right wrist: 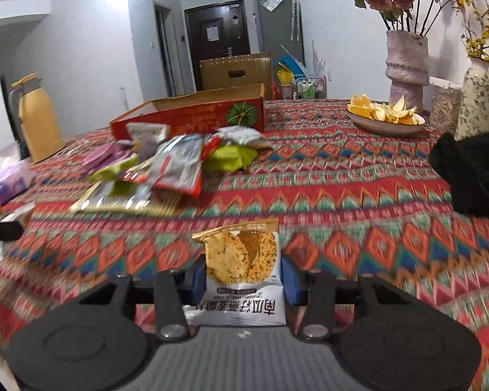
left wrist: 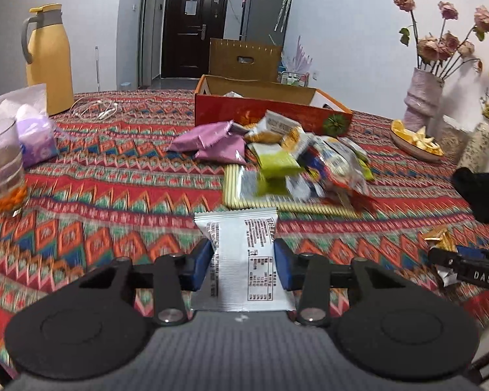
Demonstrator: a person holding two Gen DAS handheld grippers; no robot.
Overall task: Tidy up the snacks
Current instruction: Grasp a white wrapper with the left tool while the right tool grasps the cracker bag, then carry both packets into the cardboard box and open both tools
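Left wrist view: white packet [left wrist: 244, 260] clamped in your left gripper [left wrist: 243, 262], short of the red box [left wrist: 270, 110]. Right gripper [right wrist: 243, 277] clamps the cracker packet [right wrist: 241, 270], also short of that box. Carry both 2 over the snack pile [left wrist: 296, 159], release inside the box.

My left claw [left wrist: 243, 260] is clamped on a white packet [left wrist: 241, 257], both blue pads pressing its sides. My right claw [right wrist: 243, 277] grips a cracker packet [right wrist: 241, 260] likewise, tilted down.
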